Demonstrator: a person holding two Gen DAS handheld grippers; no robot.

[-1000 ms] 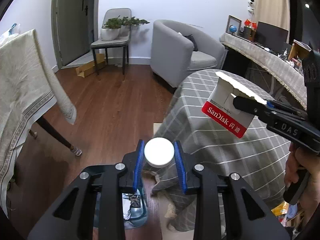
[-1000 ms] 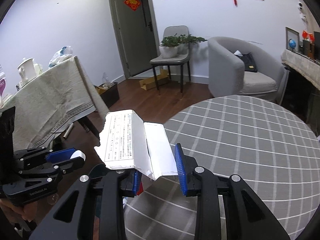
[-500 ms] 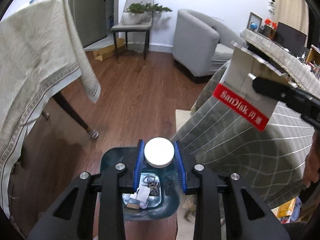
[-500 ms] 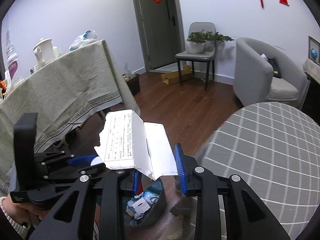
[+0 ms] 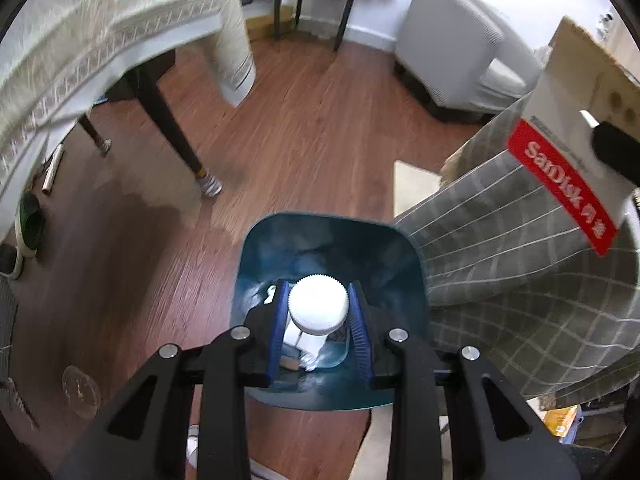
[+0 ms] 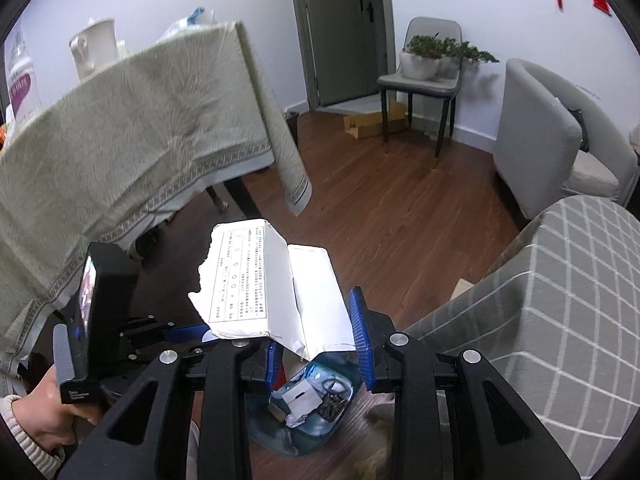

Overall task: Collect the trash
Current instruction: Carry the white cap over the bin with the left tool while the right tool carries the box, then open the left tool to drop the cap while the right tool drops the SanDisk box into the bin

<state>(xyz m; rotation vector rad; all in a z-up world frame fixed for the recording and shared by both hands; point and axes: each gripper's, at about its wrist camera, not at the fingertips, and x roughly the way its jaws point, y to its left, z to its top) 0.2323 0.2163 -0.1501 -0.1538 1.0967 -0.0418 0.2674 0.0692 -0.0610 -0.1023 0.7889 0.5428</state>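
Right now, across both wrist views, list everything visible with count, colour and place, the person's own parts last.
bottle cap: 1, white, between the left gripper's pads, above the bin
torn box: 1, white with a red band, in the right gripper
trash bin: 1, dark teal, on the floor beside the round table, scraps inside
round table: 1, grey checked cloth, right
long table: 1, beige cloth, left
jug: 1, white, on the long table
chair: 1, grey, by the door, holding a potted plant
armchair: 1, grey, by the wall
cardboard: brown, on the floor under the chair
left gripper: black, blue pads, shut on the cap
right gripper: black, blue pads, shut on the box
hand: 1, cream cuff, holding the left gripper
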